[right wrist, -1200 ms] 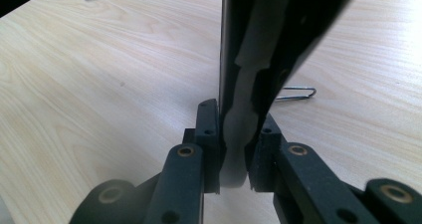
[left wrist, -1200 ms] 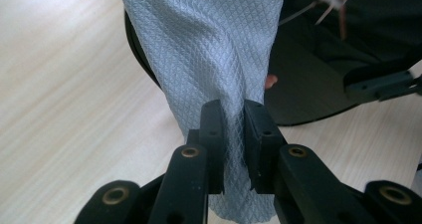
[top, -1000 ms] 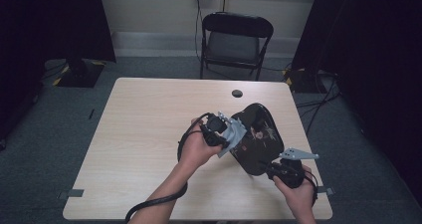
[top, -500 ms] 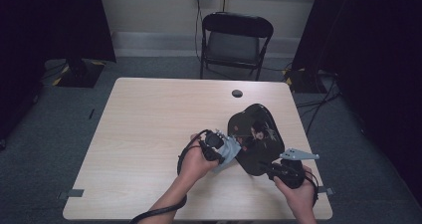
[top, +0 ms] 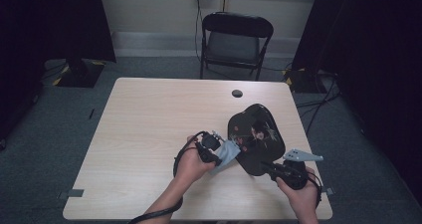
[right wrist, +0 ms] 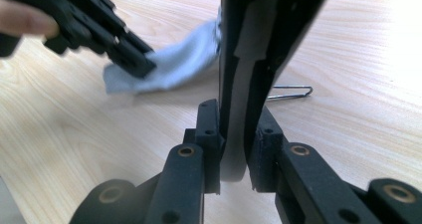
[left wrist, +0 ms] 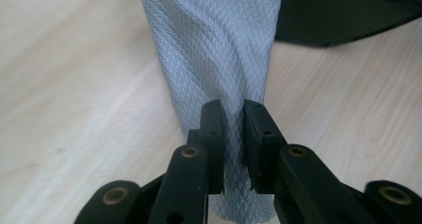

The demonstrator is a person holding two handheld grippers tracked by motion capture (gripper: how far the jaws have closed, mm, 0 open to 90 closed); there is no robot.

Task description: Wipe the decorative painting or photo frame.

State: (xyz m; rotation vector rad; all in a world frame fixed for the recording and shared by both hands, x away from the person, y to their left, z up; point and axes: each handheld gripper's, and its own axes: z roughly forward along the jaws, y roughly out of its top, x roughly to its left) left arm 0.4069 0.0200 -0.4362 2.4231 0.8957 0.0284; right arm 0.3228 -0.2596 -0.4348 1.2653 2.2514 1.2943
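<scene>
Left hand-held gripper (top: 215, 153) has dropped lower and nearer the person since the earlier frames, dragging the grey cloth (top: 226, 154) off the tray's face down to its left edge; right one hasn't moved. Left gripper's jaws are clenched on the grey cloth, waffle-weave fabric pinched between the pads in the left gripper view (left wrist: 219, 59). Cloth hangs from the jaws toward the bench (top: 149, 124), its far end touching the left rim of the black lacquered tray (top: 256, 137). Tray is dark, glossy, with a painted floral pattern, propped up tilted on the right half of the bench. Right hand-held gripper (top: 278, 170) is clamped on the tray's near edge; right gripper view shows the edge (right wrist: 249, 59) squeezed between both pads, with a thin wire loop (right wrist: 291, 92) lying on the bench beyond it. Small dark disc (top: 237, 93) sits near the far bench edge, well apart. Black folding chair (top: 234, 40) stands behind the bench.
</scene>
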